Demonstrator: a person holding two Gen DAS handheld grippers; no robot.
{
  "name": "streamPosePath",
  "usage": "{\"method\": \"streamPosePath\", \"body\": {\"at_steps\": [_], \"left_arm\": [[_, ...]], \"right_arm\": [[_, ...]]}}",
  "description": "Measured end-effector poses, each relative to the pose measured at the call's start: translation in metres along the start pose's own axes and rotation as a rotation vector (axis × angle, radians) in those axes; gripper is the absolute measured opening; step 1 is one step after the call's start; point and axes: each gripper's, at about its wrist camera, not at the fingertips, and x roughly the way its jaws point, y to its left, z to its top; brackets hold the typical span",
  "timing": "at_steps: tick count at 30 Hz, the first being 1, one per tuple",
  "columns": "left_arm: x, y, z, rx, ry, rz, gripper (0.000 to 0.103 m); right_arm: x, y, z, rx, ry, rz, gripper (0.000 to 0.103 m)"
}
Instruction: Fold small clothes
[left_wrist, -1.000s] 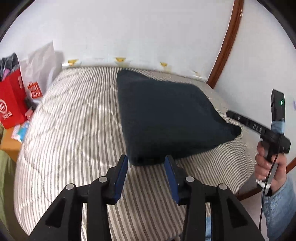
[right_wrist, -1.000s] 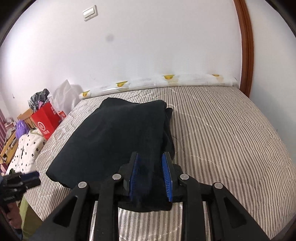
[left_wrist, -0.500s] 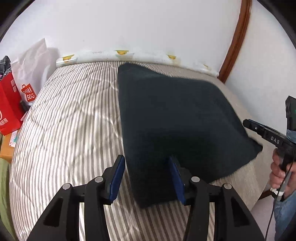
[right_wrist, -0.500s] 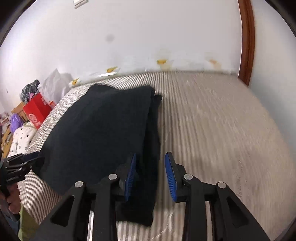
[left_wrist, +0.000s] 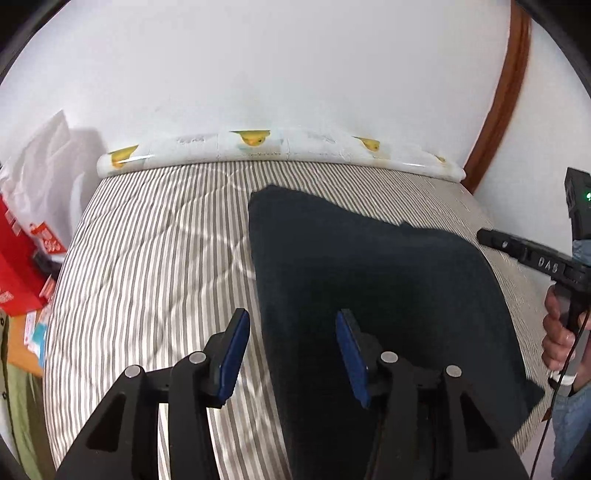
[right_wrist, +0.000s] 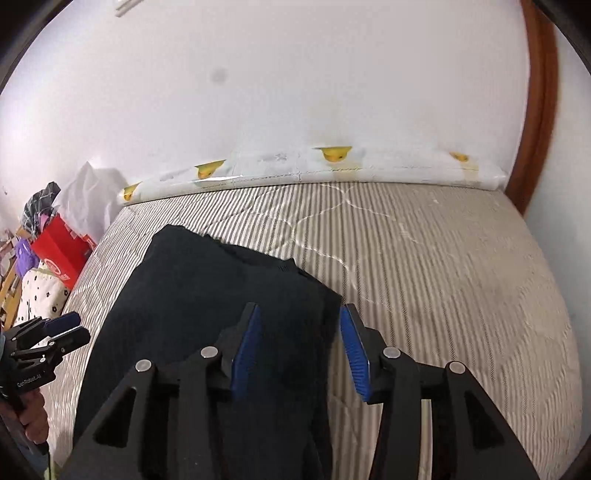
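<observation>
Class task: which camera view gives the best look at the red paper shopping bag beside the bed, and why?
The right wrist view: the red paper shopping bag appears whole, standing beside the striped bed. In the left wrist view the same bag is cut off by the image edge, showing only part.

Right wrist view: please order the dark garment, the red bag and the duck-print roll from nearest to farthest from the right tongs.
1. Dark garment, under the right tongs.
2. Red bag, far left, beside the bed.
3. Duck-print roll, along the far wall.
</observation>
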Motion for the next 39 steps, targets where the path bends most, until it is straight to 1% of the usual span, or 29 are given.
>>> {"method": "streamPosePath", "body": {"at_steps": [4, 7, 10, 12, 13, 14, 15, 16, 17, 18, 20, 21, 23, 24, 27, 28, 31, 32, 33, 35, 39], "left_arm": [[0.017, 0.006, 0.021, -0.005, 0.01, -0.004, 0.047], [0.031, 0.01, 0.029, 0.004, 0.02, -0.001, 0.047], [0.048, 0.012, 0.031, 0.011, 0.047, -0.003, 0.047], [0.057, 0.014, 0.031, 0.005, 0.059, -0.008, 0.047], [0.059, 0.014, 0.031, 0.0, 0.062, -0.014, 0.047], [0.061, 0.015, 0.031, -0.005, 0.064, -0.019, 0.047], [0.063, 0.015, 0.03, -0.011, 0.063, -0.024, 0.047], [0.064, 0.015, 0.03, -0.011, 0.063, -0.025, 0.047], [0.064, 0.014, 0.03, -0.008, 0.061, -0.023, 0.047], [0.064, 0.014, 0.03, -0.004, 0.06, -0.021, 0.047], [0.064, 0.014, 0.031, 0.0, 0.06, -0.023, 0.047], [0.063, 0.014, 0.03, 0.0, 0.059, -0.029, 0.048], [0.062, 0.014, 0.03, 0.001, 0.055, -0.035, 0.048], [0.061, 0.014, 0.03, 0.004, 0.052, -0.03, 0.049], [0.064, 0.013, 0.029, 0.009, 0.059, -0.017, 0.049], [0.064, 0.014, 0.029, 0.007, 0.059, -0.018, 0.049], [0.066, 0.014, 0.032, 0.006, 0.059, -0.02, 0.049], [0.068, 0.015, 0.032, 0.007, 0.06, -0.019, 0.049], [0.07, 0.015, 0.034, 0.007, 0.061, -0.015, 0.049], [0.075, 0.016, 0.038, 0.006, 0.059, -0.014, 0.049], [0.088, 0.017, 0.049, 0.009, 0.042, 0.033, 0.052]], "right_arm": [[0.033, -0.002, 0.012, 0.037, 0.053, 0.005, 0.045], [0.059, -0.009, 0.011, 0.049, 0.104, -0.008, 0.045], [0.076, -0.014, 0.003, 0.076, 0.13, 0.018, 0.045], [0.08, -0.015, 0.002, 0.088, 0.124, 0.029, 0.046], [0.08, -0.014, 0.002, 0.084, 0.12, 0.033, 0.044], [0.081, -0.012, 0.003, 0.073, 0.114, 0.037, 0.034], [0.081, -0.008, 0.003, 0.052, 0.11, 0.052, 0.02], [0.081, -0.003, 0.003, 0.027, 0.103, 0.066, 0.017], [0.08, 0.001, 0.005, 0.006, 0.084, 0.059, 0.013], [0.076, 0.004, 0.006, -0.017, 0.059, 0.062, 0.011], [0.057, 0.005, 0.01, -0.035, -0.052, 0.069, 0.01], [0.045, 0.002, 0.012, -0.032, -0.111, 0.086, 0.01], [0.031, -0.005, 0.014, -0.025, -0.183, 0.103, 0.01], [0.035, -0.006, 0.013, -0.026, -0.178, 0.092, 0.01], [0.068, -0.008, 0.009, -0.016, -0.054, 0.033, 0.01], [0.078, -0.01, 0.007, -0.004, -0.02, 0.026, 0.01], [0.085, -0.016, 0.008, 0.02, -0.001, 0.033, 0.014], [0.084, -0.017, 0.009, 0.023, 0.005, 0.027, 0.018], [0.083, -0.018, 0.01, 0.025, 0.014, 0.02, 0.026], [0.078, -0.019, 0.008, 0.024, 0.023, 0.009, 0.033], [0.051, -0.023, -0.003, 0.0, 0.004, 0.014, 0.038]]}}
